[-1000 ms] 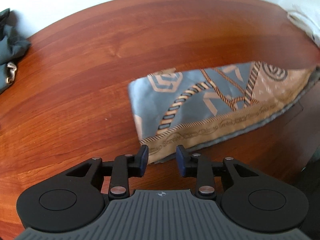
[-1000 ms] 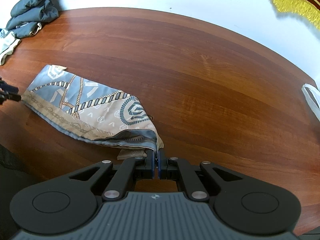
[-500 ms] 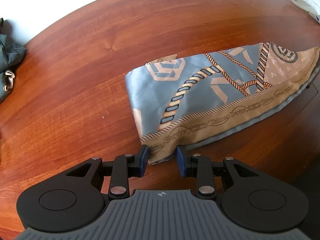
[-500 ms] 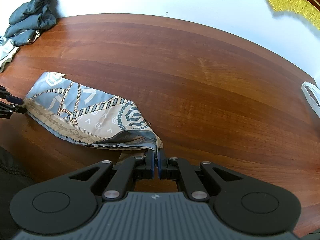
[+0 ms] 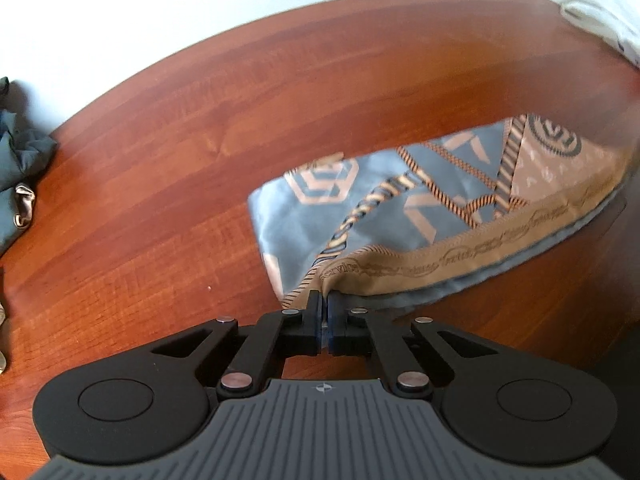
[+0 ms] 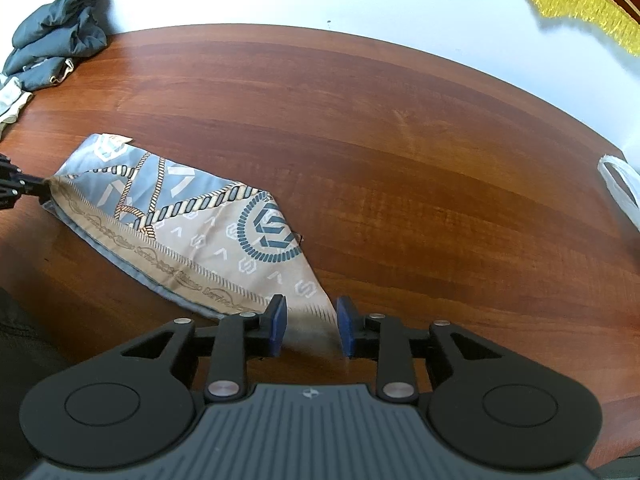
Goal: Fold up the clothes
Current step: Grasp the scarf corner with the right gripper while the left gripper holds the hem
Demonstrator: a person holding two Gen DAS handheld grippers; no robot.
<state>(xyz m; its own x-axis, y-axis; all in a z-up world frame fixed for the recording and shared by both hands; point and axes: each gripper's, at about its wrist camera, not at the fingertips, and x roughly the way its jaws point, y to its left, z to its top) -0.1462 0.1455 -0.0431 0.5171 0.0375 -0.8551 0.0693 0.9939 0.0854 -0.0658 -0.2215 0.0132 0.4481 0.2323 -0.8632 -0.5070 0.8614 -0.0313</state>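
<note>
Left tongs (image 5: 324,308) were pressed together, pinching the near corner of the folded blue-grey and tan satin scarf with rope and hexagon print (image 5: 420,216); probably to anchor or lift that end for another fold. Right tongs (image 6: 310,322) were spread, blue pads either side of the scarf's opposite tan corner, not gripping; cloth lay flat between them. Fits either just letting go or lining up to grab, can't settle which.

Scarf lay on the reddish-brown wooden surface (image 6: 400,140), near its front edge, at about 9 to 10 o'clock from the right tongs. It looked folded into a long tapered band with layers stacked: tan lettered border along the near side, grey edge of a lower layer peeking out beneath. Slippery-looking, slight sheen, few creases. Left view was blurred by motion.

Crumpled dark grey-green garments (image 6: 56,36) sat at 11 o'clock, far corner against the wall. White plastic bag (image 6: 620,188) at 2 o'clock, well apart.
</note>
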